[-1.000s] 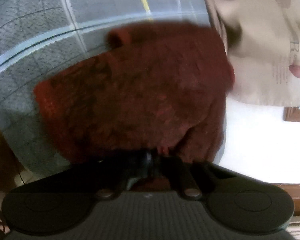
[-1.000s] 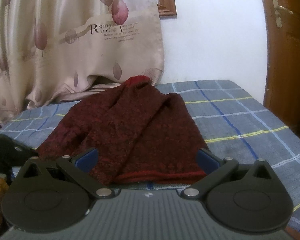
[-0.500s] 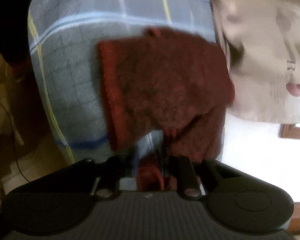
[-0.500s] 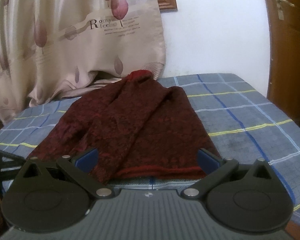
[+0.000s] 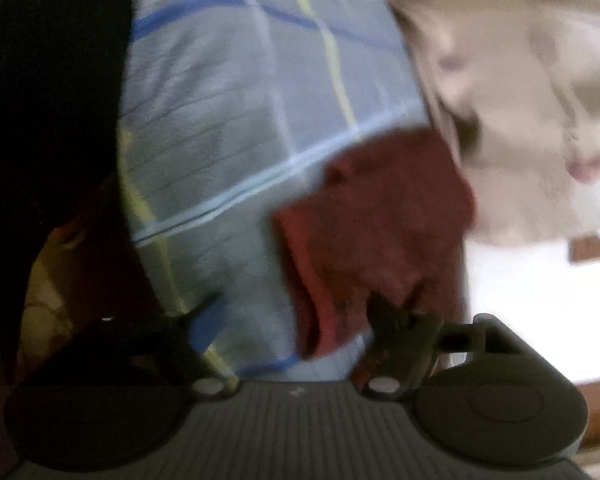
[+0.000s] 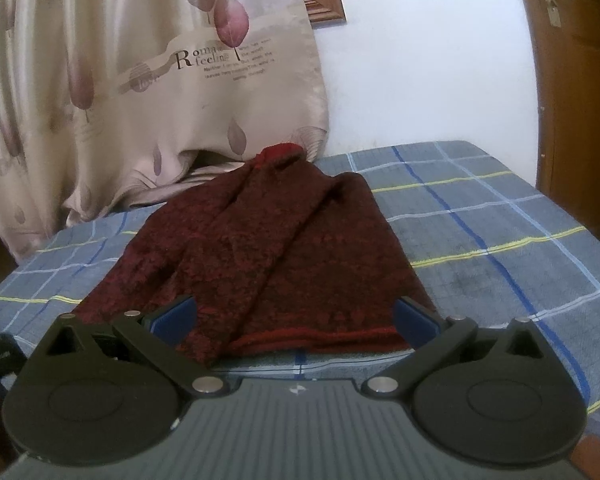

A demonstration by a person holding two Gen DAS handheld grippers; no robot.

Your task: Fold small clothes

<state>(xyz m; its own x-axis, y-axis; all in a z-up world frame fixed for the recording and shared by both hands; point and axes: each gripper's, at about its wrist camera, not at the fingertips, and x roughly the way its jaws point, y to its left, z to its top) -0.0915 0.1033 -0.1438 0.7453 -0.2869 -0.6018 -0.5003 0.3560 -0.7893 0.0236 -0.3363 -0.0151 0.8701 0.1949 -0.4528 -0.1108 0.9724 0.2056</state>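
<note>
A dark red knitted garment [image 6: 276, 256] lies spread on a blue checked bedsheet [image 6: 500, 240], its red hem towards me. My right gripper [image 6: 296, 316] is open, its blue-padded fingers [image 6: 176, 316] standing at either side of the hem, just above it. In the blurred left wrist view the garment [image 5: 376, 220] lies ahead and to the right. My left gripper [image 5: 300, 316] is open and empty; the garment's edge lies between and beyond its fingers.
A beige curtain [image 6: 140, 80] with leaf prints hangs behind the bed and rests on its far edge. A wooden door [image 6: 576, 80] stands at the right. A dark shape [image 5: 48, 100] fills the left of the left wrist view.
My left gripper has opened and let go of the red garment, and its view has swung so the garment sits further right. The right gripper has edged slightly closer to the hem.
</note>
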